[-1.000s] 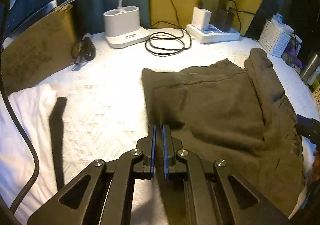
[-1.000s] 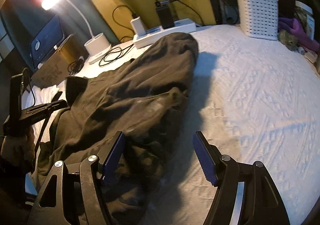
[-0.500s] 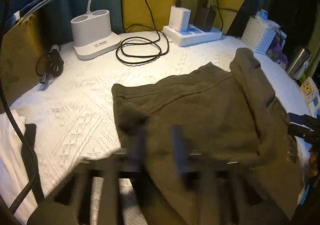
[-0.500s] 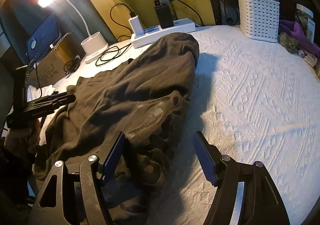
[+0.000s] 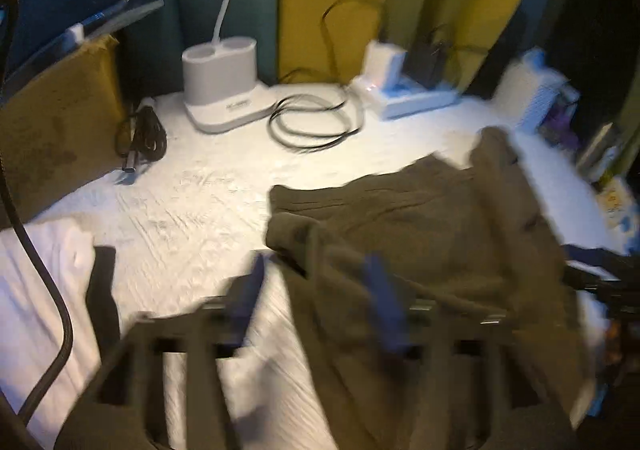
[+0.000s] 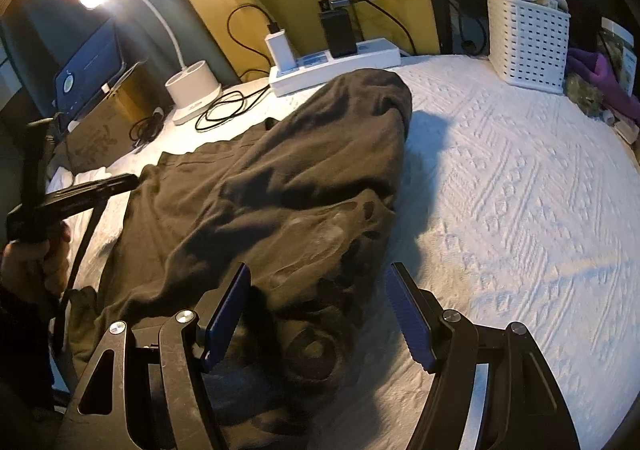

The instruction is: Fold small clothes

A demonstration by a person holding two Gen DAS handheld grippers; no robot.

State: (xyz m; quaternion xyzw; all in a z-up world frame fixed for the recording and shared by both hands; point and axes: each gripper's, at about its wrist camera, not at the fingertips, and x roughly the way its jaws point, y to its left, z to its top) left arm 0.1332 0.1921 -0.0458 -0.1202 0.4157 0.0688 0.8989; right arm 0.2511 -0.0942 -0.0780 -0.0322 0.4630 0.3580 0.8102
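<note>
1. Blue-padded left gripper (image 5: pixel 316 298) is opening, its jaws apart over the garment's near edge, pads pressing nothing
2. Right gripper (image 6: pixel 320 314) stands wide, cloth between the jaws but ungripped
3. Olive-brown sweatshirt (image 6: pixel 280 178) lies half-folded on the white quilt (image 6: pixel 520 178), bunched toward twelve o'clock
4. Judged soft, limp, light and draggy; pinch a hem or corner, not the thick heap

Your right gripper (image 6: pixel 320 314) fills the bottom of its frame: black linkage arms with silver screws and flat blue pads. Your left gripper (image 5: pixel 316 298), blurred at bottom centre, looks the same; a black cable (image 5: pixel 48 290) runs down that frame's left edge.
</note>
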